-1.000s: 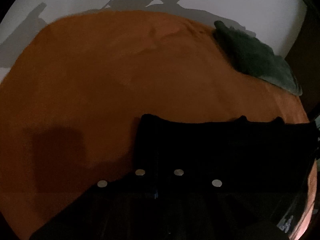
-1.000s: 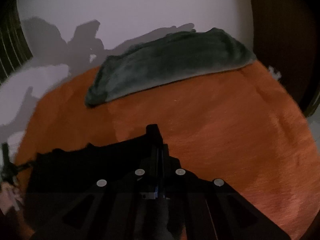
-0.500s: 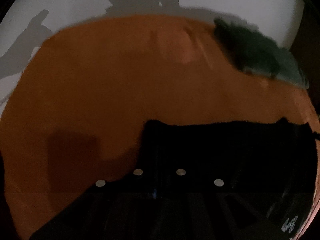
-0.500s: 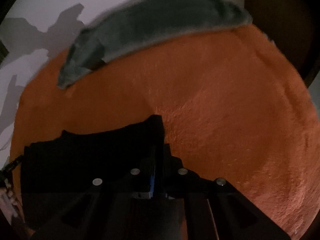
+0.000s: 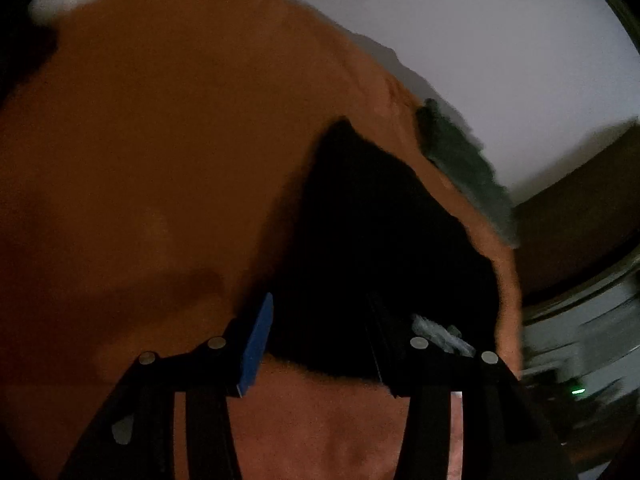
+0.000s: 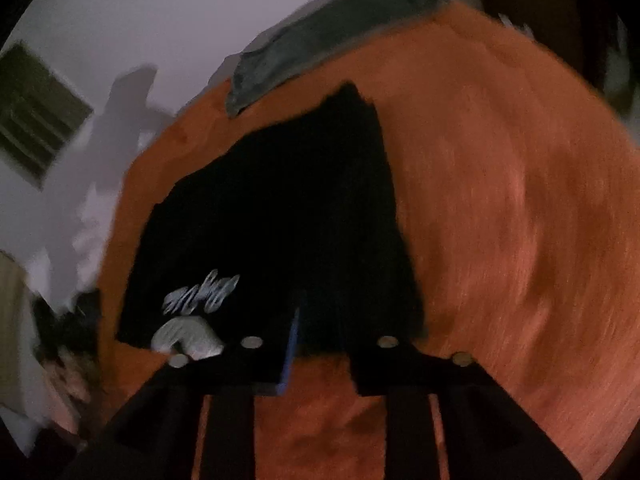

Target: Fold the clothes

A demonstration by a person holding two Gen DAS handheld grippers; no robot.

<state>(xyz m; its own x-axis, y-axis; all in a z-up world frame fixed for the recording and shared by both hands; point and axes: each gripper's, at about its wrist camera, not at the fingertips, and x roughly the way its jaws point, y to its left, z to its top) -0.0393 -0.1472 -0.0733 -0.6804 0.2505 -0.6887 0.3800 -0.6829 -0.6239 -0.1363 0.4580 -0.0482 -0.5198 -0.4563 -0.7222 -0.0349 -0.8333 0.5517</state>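
A black garment (image 5: 372, 240) lies flat and folded on the orange blanket (image 5: 140, 160). In the right wrist view it (image 6: 280, 220) shows a white printed logo near its left edge. My left gripper (image 5: 320, 320) is open and empty, its fingers over the garment's near edge. My right gripper (image 6: 332, 320) is open and empty too, just above the garment's near edge. The blue pad of each left finger shows. Both views are blurred.
A folded grey-green cloth (image 6: 320, 40) lies at the far edge of the orange blanket (image 6: 500, 200), beyond the black garment; it also shows in the left wrist view (image 5: 464, 168). A white wall stands behind. A dark wooden edge (image 5: 580, 200) is at the right.
Both grippers were shut on the black garment's edge and have let go and opened. They have pulled back and tilted, and the garment now lies flat on the blanket.
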